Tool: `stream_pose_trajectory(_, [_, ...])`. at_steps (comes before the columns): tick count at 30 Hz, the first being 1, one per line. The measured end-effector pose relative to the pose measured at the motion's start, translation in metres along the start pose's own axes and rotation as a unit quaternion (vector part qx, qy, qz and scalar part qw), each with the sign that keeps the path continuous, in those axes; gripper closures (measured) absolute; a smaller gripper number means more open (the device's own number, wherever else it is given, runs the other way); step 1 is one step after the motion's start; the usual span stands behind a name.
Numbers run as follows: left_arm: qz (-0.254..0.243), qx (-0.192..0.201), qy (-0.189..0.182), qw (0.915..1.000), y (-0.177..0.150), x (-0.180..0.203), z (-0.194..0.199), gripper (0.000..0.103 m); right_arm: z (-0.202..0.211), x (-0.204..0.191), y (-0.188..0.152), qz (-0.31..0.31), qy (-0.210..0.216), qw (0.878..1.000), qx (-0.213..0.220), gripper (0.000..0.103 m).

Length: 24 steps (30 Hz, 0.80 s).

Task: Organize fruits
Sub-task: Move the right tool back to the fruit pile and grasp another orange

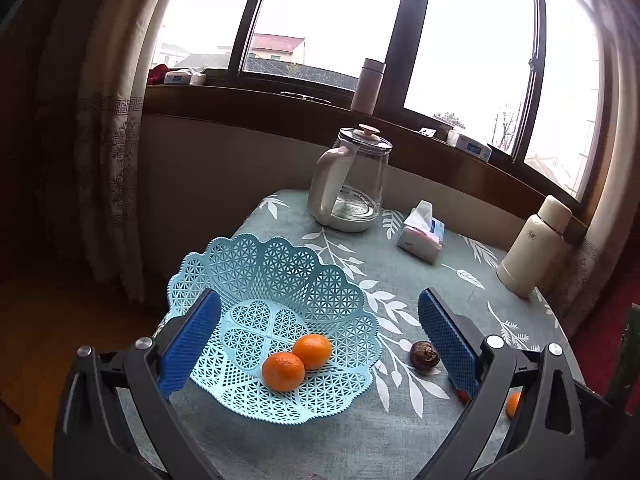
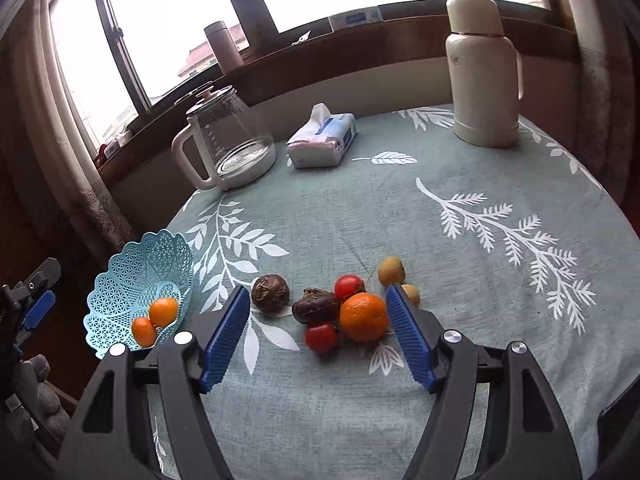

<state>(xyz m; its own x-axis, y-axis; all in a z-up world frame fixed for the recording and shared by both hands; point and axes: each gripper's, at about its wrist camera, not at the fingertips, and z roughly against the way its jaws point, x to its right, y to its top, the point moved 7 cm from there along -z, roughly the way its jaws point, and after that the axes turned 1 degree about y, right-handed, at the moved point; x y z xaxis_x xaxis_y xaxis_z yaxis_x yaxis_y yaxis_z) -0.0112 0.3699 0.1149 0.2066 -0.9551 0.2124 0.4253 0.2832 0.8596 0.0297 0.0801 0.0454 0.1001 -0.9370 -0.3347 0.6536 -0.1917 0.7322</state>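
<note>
The table [image 2: 400, 208], under its grey-green leaf-print cloth, fills most of both my views. At the upper right of the right wrist view stands a cream thermos [image 2: 482, 76]; at the upper left centre sits a glass kettle [image 2: 228, 140] with a white handle, and a tissue pack [image 2: 322, 136] lies between them.

My light blue lattice fruit basket [image 1: 280, 276] sits in the centre of the left wrist view, near the table's left edge, with 2 tangerines [image 1: 298, 360] touching each other on its floor. My left gripper [image 1: 320, 340] hangs over it with jaws wide apart, holding nothing; the basket lies between the 2 blue pads.

My right gripper [image 2: 318, 332] is also spread wide and empty, low in the frame, with the loose fruit pile between its pads. There, a big orange [image 2: 364, 317] sits at lower centre, beside the right pad. A dark wrinkled passion fruit [image 2: 270, 292] lies apart to the left, and a second dark one [image 2: 316, 306] touches the orange's left side. 2 red tomatoes, 1 above [image 2: 349, 286] and 1 below [image 2: 321, 337], flank that dark fruit. A tan round fruit [image 2: 391, 271] sits just above the right pad, with a smaller one [image 2: 412, 294] partly hidden behind it.
</note>
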Motion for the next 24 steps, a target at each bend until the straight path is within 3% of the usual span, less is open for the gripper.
stream_pose_trajectory(12, [-0.017,-0.001,-0.011,0.9998,-0.006,0.015,0.002,0.003,0.014,0.058,0.002,-0.047,-0.046,0.998,0.016,0.031])
stream_pose_trajectory(24, [-0.029,-0.007,-0.015,0.9994,-0.010,0.023,-0.001,0.003,-0.015,0.072,-0.036,-0.034,-0.074,0.996,-0.042,0.031])
